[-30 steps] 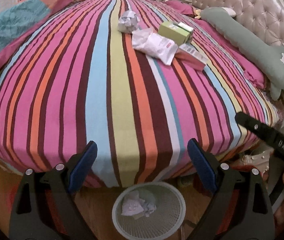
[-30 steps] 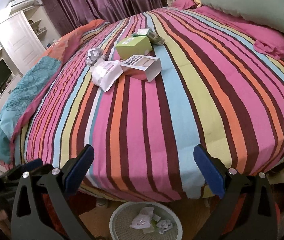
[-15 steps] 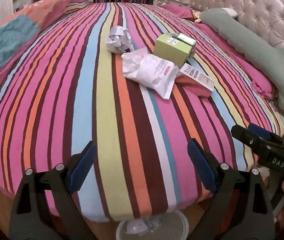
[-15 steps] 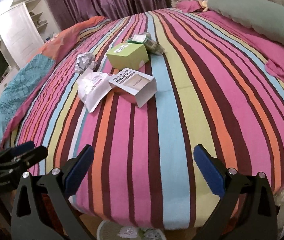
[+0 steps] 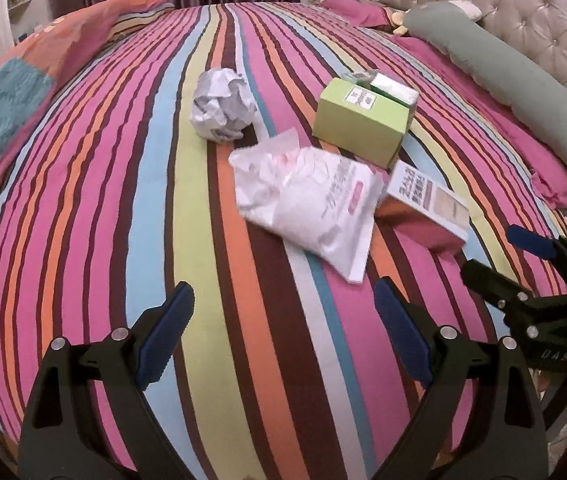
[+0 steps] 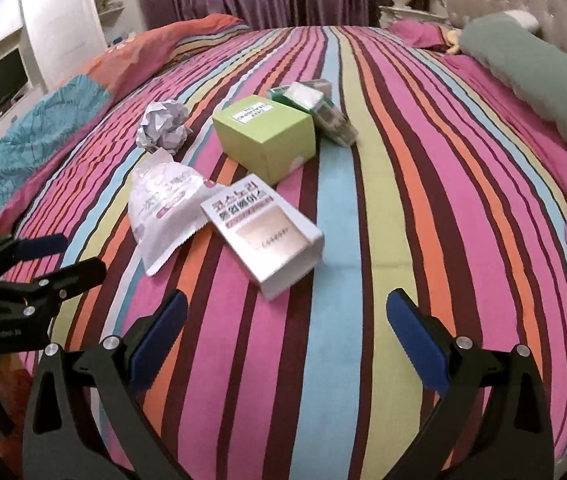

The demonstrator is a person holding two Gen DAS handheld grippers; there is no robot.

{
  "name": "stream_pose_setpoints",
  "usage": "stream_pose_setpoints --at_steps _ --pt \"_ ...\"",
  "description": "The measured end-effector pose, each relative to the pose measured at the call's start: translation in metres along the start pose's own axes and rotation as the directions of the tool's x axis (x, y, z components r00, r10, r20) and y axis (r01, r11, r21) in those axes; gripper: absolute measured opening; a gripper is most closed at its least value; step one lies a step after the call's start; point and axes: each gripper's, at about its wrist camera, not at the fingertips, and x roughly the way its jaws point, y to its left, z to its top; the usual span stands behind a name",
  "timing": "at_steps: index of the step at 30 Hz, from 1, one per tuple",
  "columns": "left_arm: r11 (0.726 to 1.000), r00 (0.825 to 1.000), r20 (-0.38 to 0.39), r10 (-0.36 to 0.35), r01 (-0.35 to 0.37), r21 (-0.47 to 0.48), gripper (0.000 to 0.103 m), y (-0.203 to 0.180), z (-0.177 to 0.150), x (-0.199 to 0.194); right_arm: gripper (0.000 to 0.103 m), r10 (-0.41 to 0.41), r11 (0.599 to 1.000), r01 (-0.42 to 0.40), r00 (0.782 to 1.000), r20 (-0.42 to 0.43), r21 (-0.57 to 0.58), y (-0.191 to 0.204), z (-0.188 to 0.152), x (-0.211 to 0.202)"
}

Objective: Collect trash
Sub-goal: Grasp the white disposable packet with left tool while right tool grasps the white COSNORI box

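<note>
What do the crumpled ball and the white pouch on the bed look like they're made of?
Crumpled ball: paper, matte, with sharp creases and faint print. White pouch: probably plastic film, slightly glossy, with a serrated sealed edge and soft wrinkles; coated paper can't be ruled out.

Striped bedspread [image 5: 131, 220], green bolster [image 5: 515, 76]

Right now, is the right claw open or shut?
Open: the right claw has its blue pads spread wide over the bedspread, gripping nothing.

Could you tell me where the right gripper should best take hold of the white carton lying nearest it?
Probably across the white carton's two long sides near the end facing the right gripper, coming straight ahead from the bed's edge: it lies flat, that end is unobstructed, and the jaws are open.
</note>
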Motion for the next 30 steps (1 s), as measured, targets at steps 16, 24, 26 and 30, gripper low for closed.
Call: stream_pose_setpoints --at_steps 16,24,26,30 --pt "0.995 0.998 -0.061 -0.008 0.014 0.103 0.089 -0.01 0.049 0.047 0.095 -0.058 0.984 0.053 0.998 -0.024 -0.172 0.006 0.031 0.037" --pt "0.994 0.994 -0.108 0.019 -0.006 0.114 0.089 -0.014 0.063 0.07 0.095 -0.049 0.992 0.037 0.994 -0.1 -0.122 0.004 0.034 0.06" --pt "0.993 0.993 -0.119 0.026 -0.012 0.116 0.089 -0.016 0.065 0.074 0.094 -0.047 0.994 0.037 0.993 -0.106 -0.099 0.002 0.033 0.063" --pt "0.995 0.991 -0.128 0.041 -0.03 0.094 0.089 -0.018 0.068 0.081 0.086 -0.058 0.996 0.053 0.995 -0.084 -0.067 0.002 0.032 0.06"
